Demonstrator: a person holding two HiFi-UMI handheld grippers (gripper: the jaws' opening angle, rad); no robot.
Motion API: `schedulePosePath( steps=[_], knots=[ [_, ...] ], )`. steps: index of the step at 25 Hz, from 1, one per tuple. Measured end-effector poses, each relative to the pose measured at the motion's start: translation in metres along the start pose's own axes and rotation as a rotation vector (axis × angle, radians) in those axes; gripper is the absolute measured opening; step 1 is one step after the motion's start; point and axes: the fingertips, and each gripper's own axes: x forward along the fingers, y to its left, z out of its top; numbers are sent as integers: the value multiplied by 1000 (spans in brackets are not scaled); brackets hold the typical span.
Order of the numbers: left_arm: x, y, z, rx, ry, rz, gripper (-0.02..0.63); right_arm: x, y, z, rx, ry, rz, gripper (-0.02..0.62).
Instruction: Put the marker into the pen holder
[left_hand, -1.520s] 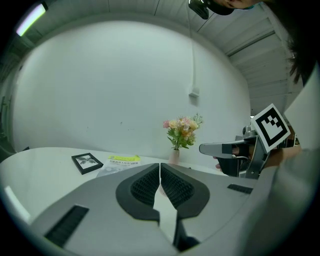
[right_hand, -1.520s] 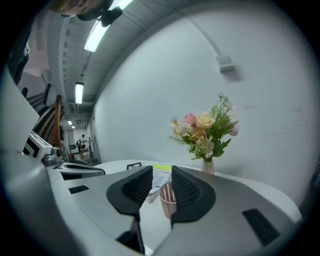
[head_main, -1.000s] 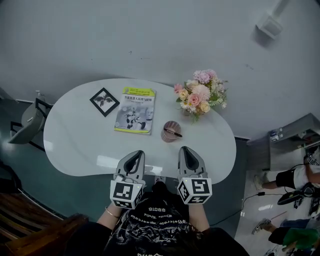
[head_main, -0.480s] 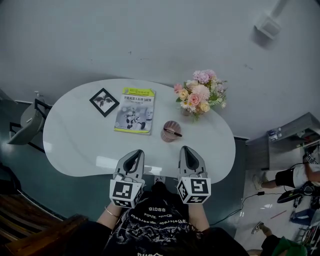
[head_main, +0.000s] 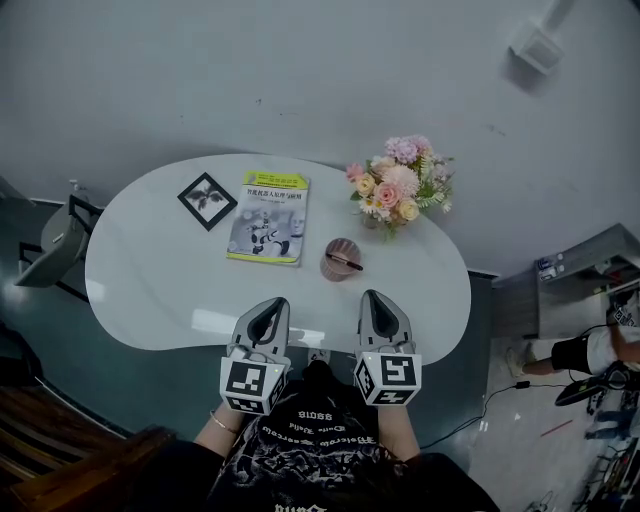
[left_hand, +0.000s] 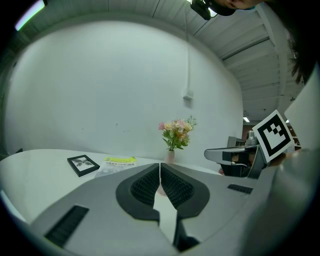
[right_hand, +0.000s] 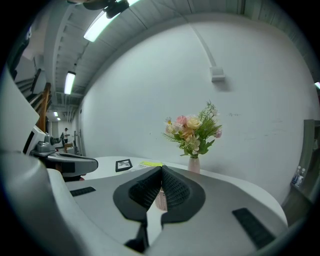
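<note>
A pink mesh pen holder (head_main: 340, 260) stands on the white table (head_main: 150, 270) right of centre. A dark marker (head_main: 346, 263) lies slanted across its mouth. My left gripper (head_main: 272, 306) and right gripper (head_main: 374, 298) hover side by side over the near table edge, both shut and empty, well short of the holder. In the left gripper view the jaws (left_hand: 160, 166) meet, and a sliver of the holder (left_hand: 160, 190) shows behind them. The right gripper (right_hand: 161, 169) is also closed in its own view, with the holder (right_hand: 161, 200) peeking through below the pads.
A vase of flowers (head_main: 400, 190) stands at the back right of the table. A booklet (head_main: 268, 218) and a small black picture frame (head_main: 207, 200) lie at the back left. A chair (head_main: 55, 245) sits off the table's left end.
</note>
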Motion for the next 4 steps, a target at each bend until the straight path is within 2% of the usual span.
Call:
schedulePosePath(
  steps=[4],
  knots=[
    [0,-1,1,1,3,-2,26,0,1,0,-16,7,3,27]
  ],
)
